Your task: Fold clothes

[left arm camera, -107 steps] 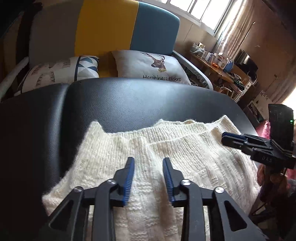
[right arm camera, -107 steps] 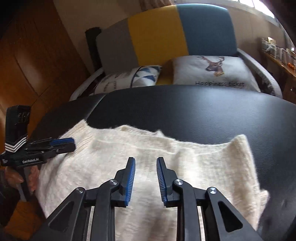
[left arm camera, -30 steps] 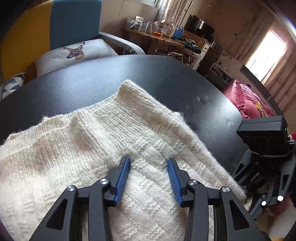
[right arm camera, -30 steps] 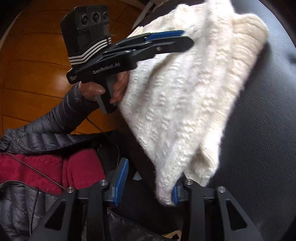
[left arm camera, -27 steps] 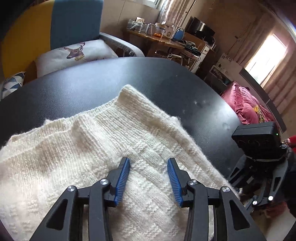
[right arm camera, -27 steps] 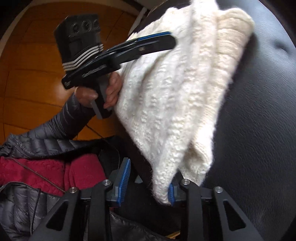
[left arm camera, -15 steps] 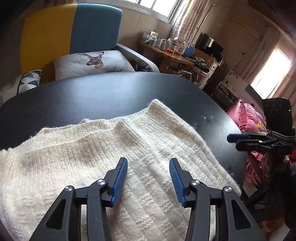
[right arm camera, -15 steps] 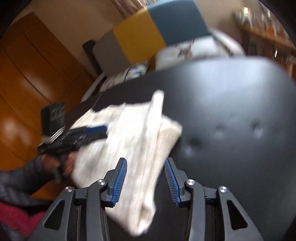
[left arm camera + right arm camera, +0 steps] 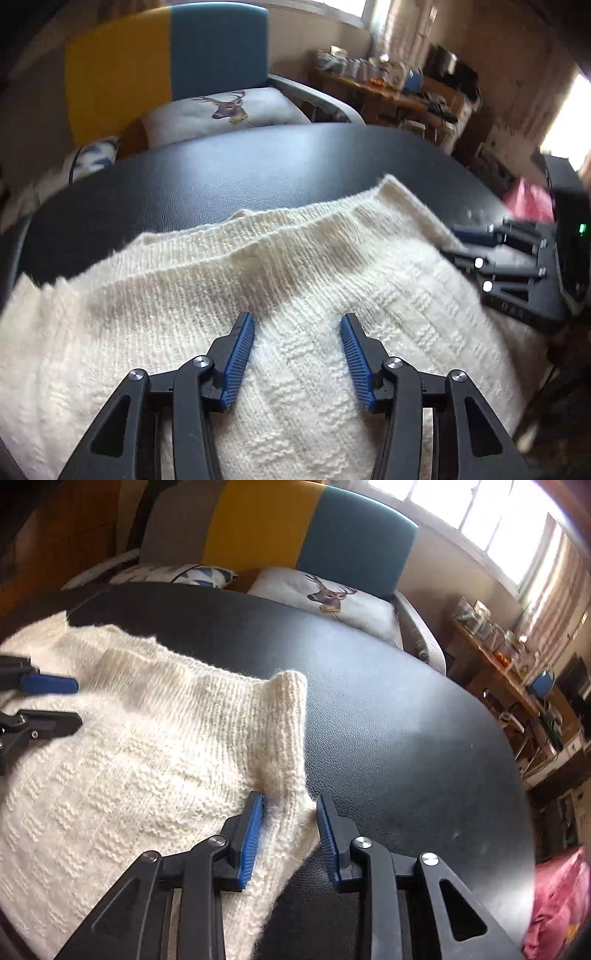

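Cream knitted sweater (image 9: 295,295) lies folded on the near part of the black table (image 9: 258,177), ribbed edge toward the far side. Left gripper (image 9: 297,354) hovers over the knit, jaws wide, nothing between them. Right gripper (image 9: 290,830) is at the sweater's right edge, jaws apart, with a ribbed corner of the fabric between the fingers, not clamped. Deer cushion (image 9: 332,594) sits beyond the table.
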A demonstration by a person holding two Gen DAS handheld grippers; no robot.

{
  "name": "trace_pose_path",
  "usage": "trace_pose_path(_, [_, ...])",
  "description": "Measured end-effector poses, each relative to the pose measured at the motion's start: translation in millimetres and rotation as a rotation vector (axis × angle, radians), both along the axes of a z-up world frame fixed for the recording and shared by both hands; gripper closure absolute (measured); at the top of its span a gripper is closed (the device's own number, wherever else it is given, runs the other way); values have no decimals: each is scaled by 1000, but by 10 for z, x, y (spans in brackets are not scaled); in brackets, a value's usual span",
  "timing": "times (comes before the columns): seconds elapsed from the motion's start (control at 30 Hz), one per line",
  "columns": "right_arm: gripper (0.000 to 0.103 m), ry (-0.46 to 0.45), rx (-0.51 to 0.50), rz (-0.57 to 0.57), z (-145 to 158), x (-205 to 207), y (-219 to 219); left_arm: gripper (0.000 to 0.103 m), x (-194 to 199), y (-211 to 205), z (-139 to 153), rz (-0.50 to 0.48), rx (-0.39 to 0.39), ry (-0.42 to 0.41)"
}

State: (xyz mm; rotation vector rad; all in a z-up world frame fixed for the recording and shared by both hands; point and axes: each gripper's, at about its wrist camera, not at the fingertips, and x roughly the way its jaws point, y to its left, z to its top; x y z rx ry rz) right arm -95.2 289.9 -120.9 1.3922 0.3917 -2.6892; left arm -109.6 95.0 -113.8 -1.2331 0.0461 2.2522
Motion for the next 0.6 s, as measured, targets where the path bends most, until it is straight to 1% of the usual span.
trace_pose_path(0.03, [68,-1,-28,-22,-12,1,69,52,2,-12,12,4,9,-6])
trace_pose_path(0.1, [68,0,-75,-36,-7,-10,131,52,40,-34,65,-2,30,3])
trace_pose_path(0.17, [68,4,-121,-38,27,-22,171,53,82,-75,181,-35,62,38])
trace_pose_path(0.27, [68,17,-198,-27,162,-33,207,48,39,-127,347,-72,48,122])
trace_pose_path(0.33, [68,52,-233,-15,286,-38,194,45,-60,-151,402,-97,25,145])
trace_pose_path(0.37, [68,65,-242,-3,342,-43,159,44,-122,-151,402,-113,14,143])
trace_pose_path(0.4, [66,74,-252,12,390,-51,111,43,-186,-143,388,-131,3,136])
trace_pose_path(0.5, [66,73,-272,49,462,-140,-48,43,-380,-112,338,-181,-28,109])
trace_pose_path(0.6, [66,55,-279,59,425,-269,-187,43,-483,-40,239,-250,-25,42])
